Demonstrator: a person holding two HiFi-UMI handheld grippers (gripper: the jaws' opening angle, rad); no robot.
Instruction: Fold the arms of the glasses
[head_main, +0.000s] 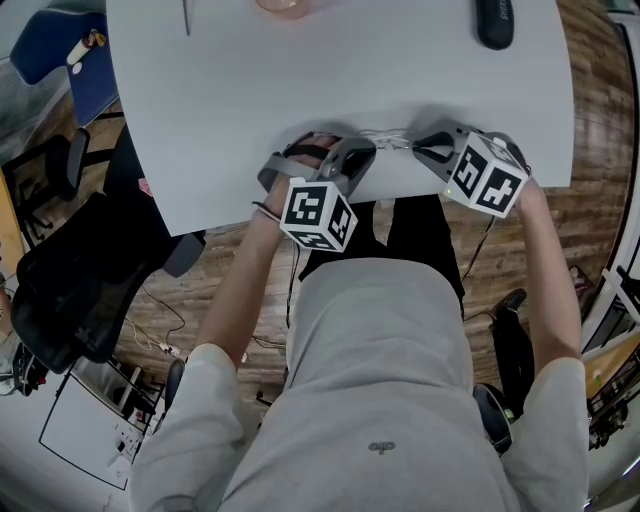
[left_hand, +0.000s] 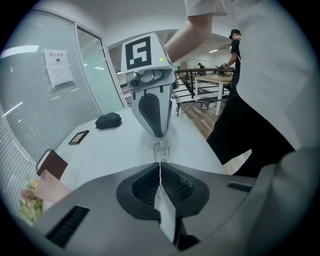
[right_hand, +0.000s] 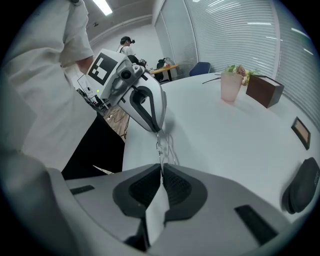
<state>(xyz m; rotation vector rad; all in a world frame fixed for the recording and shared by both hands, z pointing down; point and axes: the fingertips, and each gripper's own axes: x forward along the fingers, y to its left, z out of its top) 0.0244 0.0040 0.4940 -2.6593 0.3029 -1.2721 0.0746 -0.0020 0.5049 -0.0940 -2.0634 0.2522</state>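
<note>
Thin wire-framed glasses (head_main: 392, 137) hang just above the near edge of the white table (head_main: 230, 110), stretched between my two grippers. My left gripper (head_main: 366, 150) has its jaws closed on a thin wire part of the glasses (left_hand: 161, 150). My right gripper (head_main: 424, 147) faces it from the other side, its pads pinched on the frame's wire (right_hand: 163, 144). In the left gripper view the right gripper (left_hand: 159, 136) stands close ahead, tips on the glasses. In the right gripper view the left gripper (right_hand: 158, 131) does the same. The lenses and hinges are too fine to make out.
A black case (head_main: 494, 22) lies at the table's far right, with a pink cup (head_main: 282, 6) and a pen (head_main: 186, 15) at the far edge. A brown box (right_hand: 264, 90) stands beside the cup. An office chair (head_main: 70, 270) stands to the left of the table.
</note>
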